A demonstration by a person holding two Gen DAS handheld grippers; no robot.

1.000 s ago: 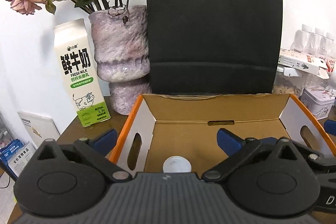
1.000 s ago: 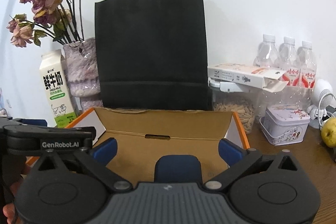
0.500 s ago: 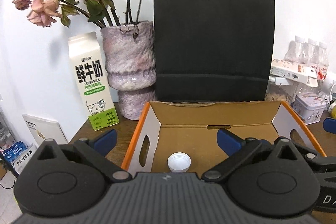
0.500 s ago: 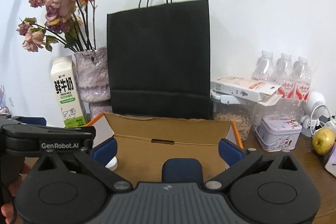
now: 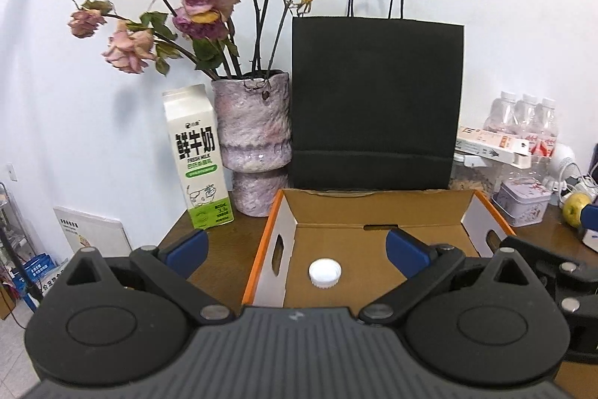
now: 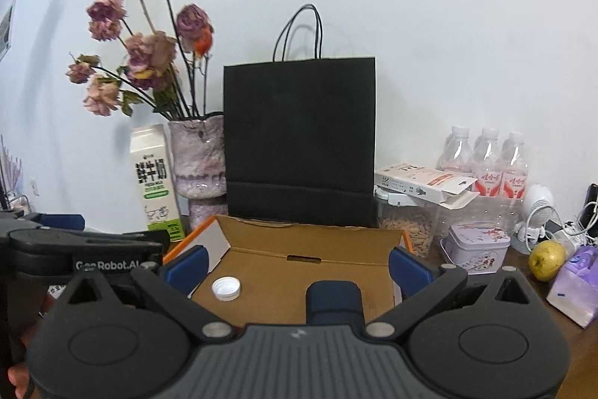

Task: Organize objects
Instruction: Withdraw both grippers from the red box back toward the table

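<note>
An open cardboard box (image 5: 377, 210) with orange edges stands on the wooden table; it also shows in the right wrist view (image 6: 310, 234). A white bottle cap (image 5: 324, 272) lies on its floor, also seen in the right wrist view (image 6: 225, 288). A dark blue rounded object (image 6: 334, 300) stands in the box, just ahead of my right gripper (image 6: 297, 266). My left gripper (image 5: 297, 249) is open and empty above the box's near edge. My right gripper is open and empty too. The left gripper's body (image 6: 74, 249) shows at the left of the right wrist view.
Behind the box stand a black paper bag (image 5: 375, 100), a vase of dried roses (image 5: 254, 141) and a milk carton (image 5: 196, 156). At the right are water bottles (image 6: 482, 156), a jar of seeds (image 6: 407, 230), a small tin (image 6: 478, 247), a yellow apple (image 6: 546, 260) and a purple packet (image 6: 577, 287).
Both grippers have drawn back and up from the box, so the bag, flowers and cap show more fully. Both stay open.
</note>
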